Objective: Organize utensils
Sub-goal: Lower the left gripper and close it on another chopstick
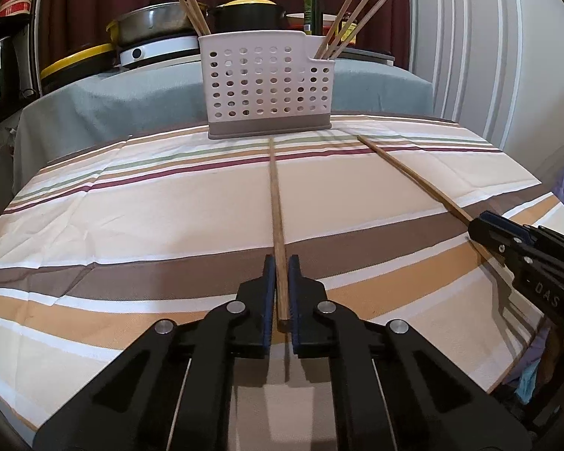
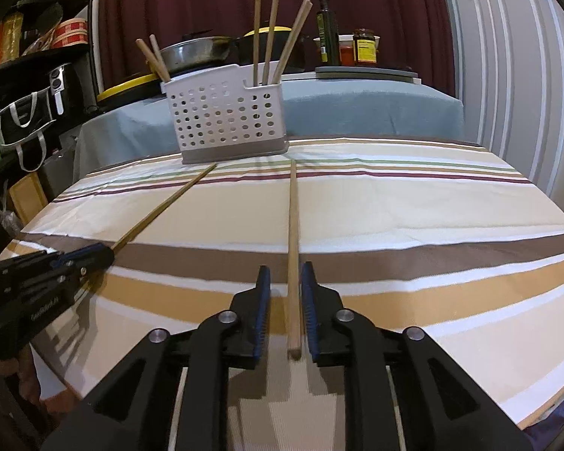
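A white perforated utensil holder (image 1: 267, 86) (image 2: 225, 120) stands at the far side of the striped tablecloth (image 1: 131, 203). Two chopsticks stick out of its left compartment and three out of its right. A dark wooden chopstick (image 1: 275, 195) (image 2: 161, 206) lies pointing at the holder, and my left gripper (image 1: 281, 263) (image 2: 101, 253) is shut on its near end. A paler chopstick (image 2: 293, 218) (image 1: 406, 173) lies to the right. My right gripper (image 2: 285, 272) (image 1: 477, 223) straddles its near end, open, with a gap on the left side.
Behind the table, a blue-grey covered counter (image 2: 357, 109) carries pots (image 1: 161, 22), an oil bottle (image 2: 327, 30) and jars (image 2: 364, 47). White cabinet doors (image 2: 507, 75) stand at the right. Dark shelves with an air fryer (image 2: 56, 86) and a bag are at the left.
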